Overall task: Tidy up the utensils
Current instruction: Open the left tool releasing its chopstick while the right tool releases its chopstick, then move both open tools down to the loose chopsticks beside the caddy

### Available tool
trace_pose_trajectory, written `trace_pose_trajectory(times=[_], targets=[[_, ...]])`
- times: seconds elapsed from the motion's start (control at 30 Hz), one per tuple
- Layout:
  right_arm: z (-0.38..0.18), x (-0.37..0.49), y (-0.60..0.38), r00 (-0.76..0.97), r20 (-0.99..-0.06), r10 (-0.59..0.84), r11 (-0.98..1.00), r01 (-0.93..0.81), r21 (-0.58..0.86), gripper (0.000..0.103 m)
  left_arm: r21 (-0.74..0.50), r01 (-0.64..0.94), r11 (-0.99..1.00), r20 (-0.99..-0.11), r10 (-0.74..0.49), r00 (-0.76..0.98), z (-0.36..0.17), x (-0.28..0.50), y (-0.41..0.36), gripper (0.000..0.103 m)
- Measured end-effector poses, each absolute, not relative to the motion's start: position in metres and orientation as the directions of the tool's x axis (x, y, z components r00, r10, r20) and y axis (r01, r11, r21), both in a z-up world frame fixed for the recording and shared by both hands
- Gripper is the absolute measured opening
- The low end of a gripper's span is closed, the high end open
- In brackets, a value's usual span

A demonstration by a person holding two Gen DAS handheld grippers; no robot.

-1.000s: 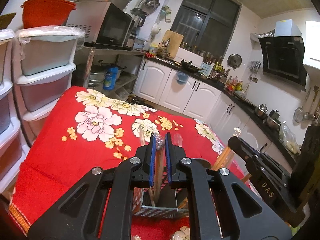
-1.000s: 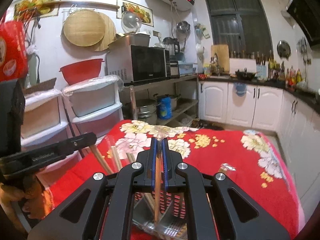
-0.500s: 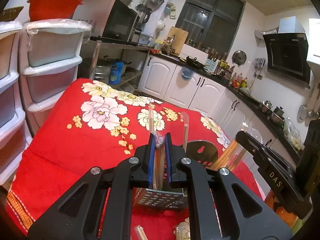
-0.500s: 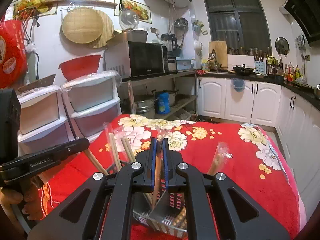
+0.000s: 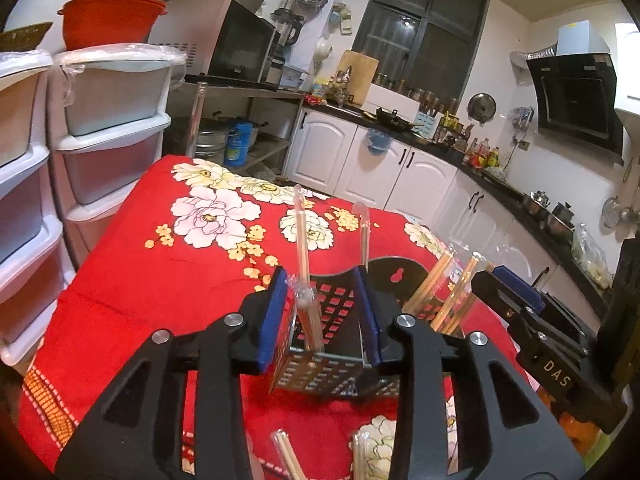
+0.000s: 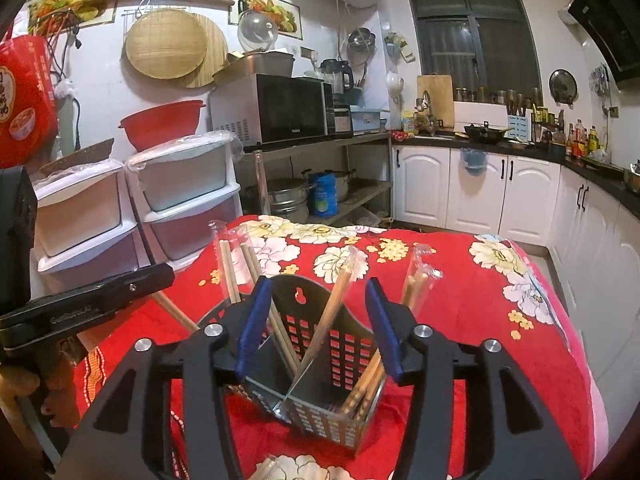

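Two handheld grippers over a perforated metal utensil caddy sitting low and centre in both views, on a tabletop draped in a red cloth with big flowers. Left gripper with jaws part open after just spreading, blue pads clear of the plastic-sleeved chopsticks standing between them, so gripping nothing. Sleeved pair upright in the near compartment, leaning a touch toward the left of the frame, second clear sleeve poking up just right of it. More sleeved chopsticks fanned out in the caddy's right side, next to the other gripper coming in from the right edge. Loose wrapped pairs lying flat on the cloth at the bottom of the frame. Right gripper in the right wrist view, jaws about halfway open, also freshly opened, with a sleeved chopstick pair slanting up between the pads, touching neither as far as visible. Same caddy seen there with a divider and a black back plate with a keyhole slot; another bundle sticking up toward the left, one more to the right. Stacked plastic drawers at mid left, microwave on a rack above centre, white cabinets along the right.
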State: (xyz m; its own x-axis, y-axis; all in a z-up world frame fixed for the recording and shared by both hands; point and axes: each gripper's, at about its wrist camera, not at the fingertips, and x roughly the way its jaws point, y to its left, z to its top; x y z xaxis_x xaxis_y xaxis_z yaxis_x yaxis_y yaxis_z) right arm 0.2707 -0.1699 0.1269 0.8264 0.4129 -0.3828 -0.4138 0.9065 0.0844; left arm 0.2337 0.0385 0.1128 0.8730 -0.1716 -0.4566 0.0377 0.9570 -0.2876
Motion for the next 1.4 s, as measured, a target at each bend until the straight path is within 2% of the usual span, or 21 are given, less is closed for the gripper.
trace_pose_trajectory(times=[0.1,0.17,0.27,0.5,0.77,0.97,1.4], targets=[[0.126,0.266,-0.173,0.82,-0.387,0.421,0.903,-0.417,0.1,0.055,-0.297,0.044,0.954,-0.444,-0.178,0.878,0.114,0.227,0.039,0.028],[0.126,0.261,-0.174,0.815,-0.388,0.43,0.899,-0.426,0.101,0.058,-0.312,0.048,0.949,-0.431,-0.187,0.883,0.115,0.217,0.04,0.036],[0.125,0.251,-0.177,0.814,-0.386,0.435,0.896,-0.435,0.093,0.065,-0.312,0.038,0.949,-0.434,-0.178,0.883,0.115,0.206,0.04,0.042],[0.113,0.233,-0.186,0.803,-0.416,0.428,0.897,-0.435,0.083,0.07,-0.305,0.013,0.952,-0.451,-0.157,0.878,0.106,0.186,0.038,0.059],[0.1,0.217,-0.199,0.804,-0.447,0.394,0.91,-0.41,0.064,0.074,-0.313,-0.016,0.95,-0.469,-0.14,0.872,0.089,0.169,0.037,0.085],[0.091,0.205,-0.207,0.804,-0.462,0.374,0.916,-0.398,0.049,0.075,-0.319,-0.014,0.948,-0.484,-0.15,0.862,0.077,0.164,0.035,0.09],[0.067,0.191,-0.228,0.797,-0.52,0.309,0.94,-0.339,0.039,0.075,-0.334,0.014,0.943,-0.529,-0.2,0.825,0.053,0.162,0.026,0.091]])
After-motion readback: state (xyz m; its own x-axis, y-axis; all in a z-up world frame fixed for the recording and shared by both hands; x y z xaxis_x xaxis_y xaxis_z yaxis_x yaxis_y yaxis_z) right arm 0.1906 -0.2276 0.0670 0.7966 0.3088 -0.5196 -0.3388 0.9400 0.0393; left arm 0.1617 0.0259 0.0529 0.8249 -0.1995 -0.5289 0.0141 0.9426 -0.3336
